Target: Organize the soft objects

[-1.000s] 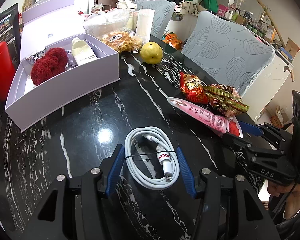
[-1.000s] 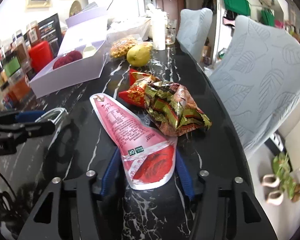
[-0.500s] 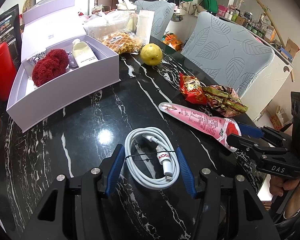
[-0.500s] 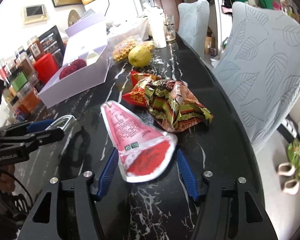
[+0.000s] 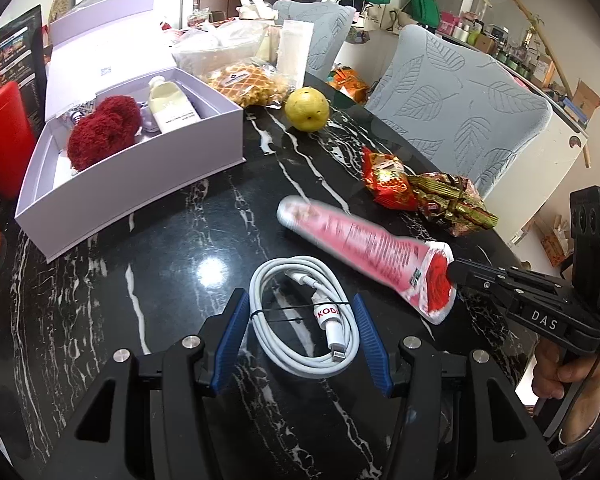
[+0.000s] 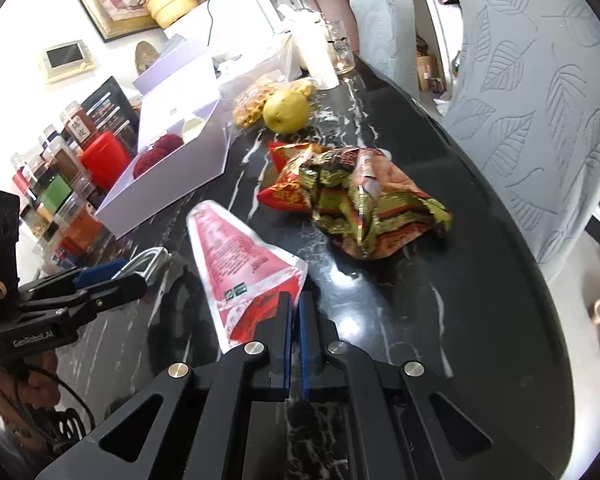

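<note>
Pink pouch (image 5: 364,244), a soft tapered refill pack with a red bottom edge and small print, hangs pinched at its wide red end by the right gripper (image 6: 294,304), whose blue pads are pressed nearly together on it. Its long axis runs away from that gripper, narrow end pointing toward the lavender box (image 5: 140,168), which sits open farther along the black marble table (image 5: 180,260) and slightly to the left. The pouch looks blurred and appears lifted just above the tabletop. The right hand is plainly the one placed to carry it there. The left gripper (image 5: 298,336) stands wide, its fingers either side of a coiled white cable (image 5: 304,316) lying flat, not gripping it. Inside the box lie a fluffy red item (image 5: 104,130) and a cream bottle (image 5: 172,106).
</note>
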`<state>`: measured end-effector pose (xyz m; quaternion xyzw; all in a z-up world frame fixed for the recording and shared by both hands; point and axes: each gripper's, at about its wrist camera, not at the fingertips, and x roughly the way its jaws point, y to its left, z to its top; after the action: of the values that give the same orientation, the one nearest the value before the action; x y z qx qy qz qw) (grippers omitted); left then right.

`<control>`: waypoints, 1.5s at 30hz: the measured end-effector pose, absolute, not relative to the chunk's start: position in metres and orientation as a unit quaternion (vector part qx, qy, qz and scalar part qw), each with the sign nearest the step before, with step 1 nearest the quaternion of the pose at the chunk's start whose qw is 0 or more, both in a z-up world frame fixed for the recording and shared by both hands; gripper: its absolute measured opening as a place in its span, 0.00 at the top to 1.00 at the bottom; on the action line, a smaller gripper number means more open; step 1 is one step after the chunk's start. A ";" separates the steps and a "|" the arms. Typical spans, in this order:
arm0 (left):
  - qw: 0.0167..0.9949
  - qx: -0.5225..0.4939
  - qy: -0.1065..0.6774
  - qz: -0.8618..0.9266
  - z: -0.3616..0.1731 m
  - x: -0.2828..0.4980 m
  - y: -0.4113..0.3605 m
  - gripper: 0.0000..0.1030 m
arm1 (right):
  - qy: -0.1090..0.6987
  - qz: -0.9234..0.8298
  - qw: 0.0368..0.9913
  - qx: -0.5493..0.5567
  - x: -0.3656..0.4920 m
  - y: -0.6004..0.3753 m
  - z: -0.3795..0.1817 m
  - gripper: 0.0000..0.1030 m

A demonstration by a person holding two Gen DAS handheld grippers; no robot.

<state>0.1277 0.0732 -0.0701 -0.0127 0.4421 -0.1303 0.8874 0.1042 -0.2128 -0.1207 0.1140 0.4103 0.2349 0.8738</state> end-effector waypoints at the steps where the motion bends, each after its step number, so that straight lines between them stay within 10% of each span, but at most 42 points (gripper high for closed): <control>1: 0.888 -0.013 0.442 -0.129 -0.070 0.128 0.074 0.48 | 0.410 0.236 0.874 0.115 0.104 -0.211 -0.121 0.98; 20: 0.904 -0.033 0.419 -0.081 -0.054 0.111 0.114 0.48 | 0.399 0.258 0.879 0.052 0.101 -0.164 -0.108 0.94; 22: 0.900 -0.038 0.425 -0.085 -0.059 0.112 0.115 0.48 | 0.401 0.255 0.879 0.034 0.101 -0.159 -0.110 0.71; 24: 0.895 -0.047 0.434 -0.093 -0.065 0.114 0.115 0.48 | 0.393 0.254 0.883 0.022 0.101 -0.156 -0.108 0.25; 43: 0.878 -0.008 0.474 -0.062 -0.095 0.140 0.097 0.46 | 0.392 0.350 0.832 -0.177 0.119 -0.086 -0.119 0.19; 45: 0.878 -0.005 0.475 -0.061 -0.095 0.141 0.097 0.46 | 0.390 0.356 0.830 -0.178 0.117 -0.083 -0.117 0.44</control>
<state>0.1411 0.0970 -0.0945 -0.0048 0.4748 -0.0608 0.8780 0.1166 -0.0833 -0.1173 -0.1783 0.3897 0.3562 0.8303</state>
